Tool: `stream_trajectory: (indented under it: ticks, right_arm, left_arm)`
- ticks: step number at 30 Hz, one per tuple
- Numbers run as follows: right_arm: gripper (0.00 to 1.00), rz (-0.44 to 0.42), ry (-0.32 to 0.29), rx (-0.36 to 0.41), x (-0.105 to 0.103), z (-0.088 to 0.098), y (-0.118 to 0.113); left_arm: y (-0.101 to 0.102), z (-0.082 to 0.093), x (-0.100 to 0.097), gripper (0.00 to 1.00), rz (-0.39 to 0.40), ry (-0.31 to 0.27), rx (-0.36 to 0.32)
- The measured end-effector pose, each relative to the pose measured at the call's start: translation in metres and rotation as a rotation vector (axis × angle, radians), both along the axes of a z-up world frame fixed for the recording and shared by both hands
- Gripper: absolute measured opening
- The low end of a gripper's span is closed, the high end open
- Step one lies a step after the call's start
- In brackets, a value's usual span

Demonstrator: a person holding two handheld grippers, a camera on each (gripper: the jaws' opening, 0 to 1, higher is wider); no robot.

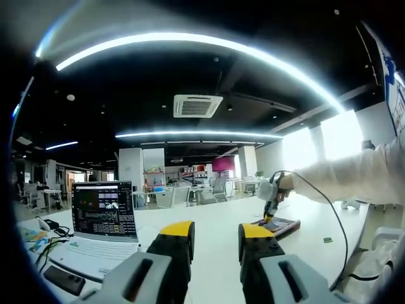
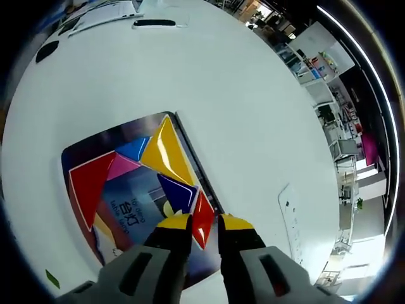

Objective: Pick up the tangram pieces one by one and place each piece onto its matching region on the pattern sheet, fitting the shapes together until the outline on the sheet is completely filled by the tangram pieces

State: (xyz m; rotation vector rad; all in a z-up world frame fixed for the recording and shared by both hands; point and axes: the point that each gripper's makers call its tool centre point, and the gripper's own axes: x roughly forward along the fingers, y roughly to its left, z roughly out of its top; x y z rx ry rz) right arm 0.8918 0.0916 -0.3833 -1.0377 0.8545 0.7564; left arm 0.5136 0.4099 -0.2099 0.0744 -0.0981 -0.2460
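Note:
In the right gripper view the pattern sheet [image 2: 126,212] lies on the white table. On it sit a large red triangle [image 2: 88,180], a pink triangle [image 2: 120,168], a blue triangle [image 2: 134,149], a large yellow triangle [image 2: 166,155] and a dark blue piece [image 2: 177,192]. My right gripper [image 2: 204,223] is shut on a small red triangle [image 2: 202,218] at the sheet's near edge, beside the dark blue piece. In the left gripper view the left gripper [image 1: 217,235] hangs open above the table. Further off, a hand holds the right gripper [image 1: 272,204] over the sheet [image 1: 281,226].
An open laptop [image 1: 104,218] stands to the left on the table, with a dark phone [image 1: 60,278] and cables near it. A white strip [image 2: 290,221] lies to the right of the sheet. A black phone [image 2: 154,23] rests on paper at the far edge.

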Motion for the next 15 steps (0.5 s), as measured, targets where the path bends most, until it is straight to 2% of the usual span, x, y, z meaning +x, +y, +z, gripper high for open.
stream_trajectory:
  ticks: [7,11,12,15]
  right_arm:
    - [0.25,0.009,-0.004,-0.013,0.001,0.003,-0.004]
    - [0.26,-0.005,-0.026,0.003,0.005,0.012,-0.009]
    - [0.26,-0.028,-0.057,0.023,0.009,0.022,-0.015]
    - [0.26,-0.064,-0.081,0.062,0.007,0.032,-0.024]
  left_arm:
    - [0.001,-0.001,0.001,0.29,0.002,0.004,0.002]
    - [0.001,0.000,0.002,0.29,0.002,0.004,0.002]
    - [0.001,0.000,0.002,0.29,0.002,0.004,0.003]
    - [0.000,-0.001,0.003,0.29,0.001,0.005,0.002]
